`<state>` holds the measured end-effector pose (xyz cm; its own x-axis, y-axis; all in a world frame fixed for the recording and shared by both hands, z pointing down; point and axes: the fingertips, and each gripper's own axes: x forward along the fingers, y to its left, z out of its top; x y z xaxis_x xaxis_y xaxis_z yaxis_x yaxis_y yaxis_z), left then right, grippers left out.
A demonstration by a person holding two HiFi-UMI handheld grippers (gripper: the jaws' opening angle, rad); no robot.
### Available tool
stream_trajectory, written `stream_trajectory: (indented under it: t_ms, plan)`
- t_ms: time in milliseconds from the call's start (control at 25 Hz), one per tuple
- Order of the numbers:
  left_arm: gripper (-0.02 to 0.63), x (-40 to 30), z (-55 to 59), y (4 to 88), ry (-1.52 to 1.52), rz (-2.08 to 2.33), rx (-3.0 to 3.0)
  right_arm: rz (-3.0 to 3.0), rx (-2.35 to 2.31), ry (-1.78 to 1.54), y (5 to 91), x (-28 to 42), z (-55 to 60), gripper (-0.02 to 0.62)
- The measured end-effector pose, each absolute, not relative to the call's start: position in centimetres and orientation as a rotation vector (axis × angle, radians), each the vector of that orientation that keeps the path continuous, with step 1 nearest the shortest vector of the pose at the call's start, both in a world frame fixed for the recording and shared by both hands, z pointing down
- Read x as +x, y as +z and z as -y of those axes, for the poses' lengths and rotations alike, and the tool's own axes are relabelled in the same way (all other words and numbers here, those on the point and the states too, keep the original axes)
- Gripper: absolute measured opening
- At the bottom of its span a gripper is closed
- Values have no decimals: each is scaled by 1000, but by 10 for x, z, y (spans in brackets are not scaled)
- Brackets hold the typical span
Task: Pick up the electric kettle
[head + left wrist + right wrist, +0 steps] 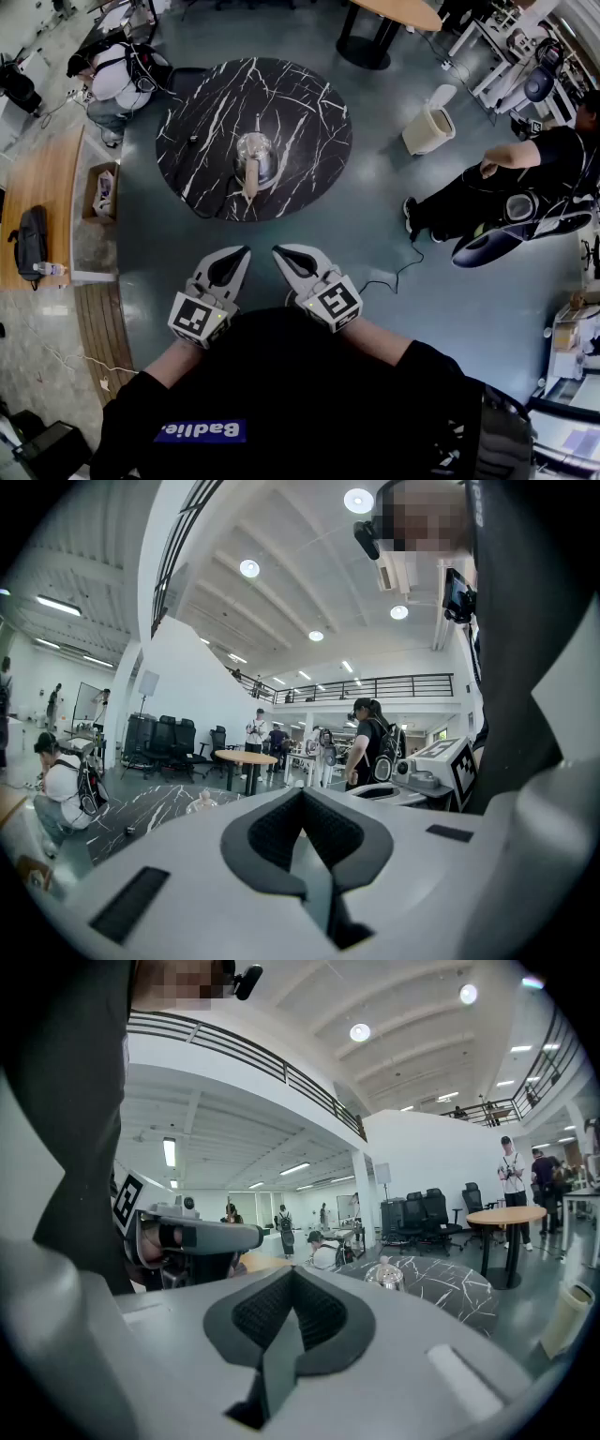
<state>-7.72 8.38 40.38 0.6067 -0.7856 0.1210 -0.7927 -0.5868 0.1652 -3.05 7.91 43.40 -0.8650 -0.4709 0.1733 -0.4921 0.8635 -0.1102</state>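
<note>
Closest in is the person's black top (281, 394), with both arms held in tight against the chest. On the left, the left gripper (240, 254) juts forward from its marker cube (199, 317), fingers pressed together on nothing. Just beside it, the right gripper (280, 253) sits the same way beyond its own cube (336, 302), fingers closed and empty, the two tips angled toward each other but not touching.

Farther out across the grey floor, a person crouches at the left (117, 80) by the edge of a round black marble tabletop (300, 103). The electric kettle (255, 155) stands upright on that tabletop, near the side facing the grippers, silvery with a pale handle turned back toward them, well apart from both. A thin cable runs off the tabletop's near edge. Right of it stands a pale bin (429, 127), and another person sits at the far right (506, 187).
</note>
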Motion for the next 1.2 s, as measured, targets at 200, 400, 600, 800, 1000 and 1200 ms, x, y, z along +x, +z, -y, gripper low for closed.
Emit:
stream_trajectory:
  t_ms: [200,400,600,800,1000,1200]
  plan:
    - [6,-82,-82,397,61,1347,2615,2889,759,229,434,-32,-81,1]
    - [6,-82,-83,403,48,1342,2616,2887,757,227,436,-32,-82,2]
    - [6,-81,-84,402,49,1343,2612,2884,756,229,436,-31,-83,2]
    - [6,-80,-83,408,46,1336,2604,2897,750,256,436,-30,-83,2]
    - [6,-77,-81,415,50,1336,2575,2893,755,276,439,-24,-80,2]
    - [6,-72,-74,412,59,1359,2567,2890,743,280,438,-18,-75,2]
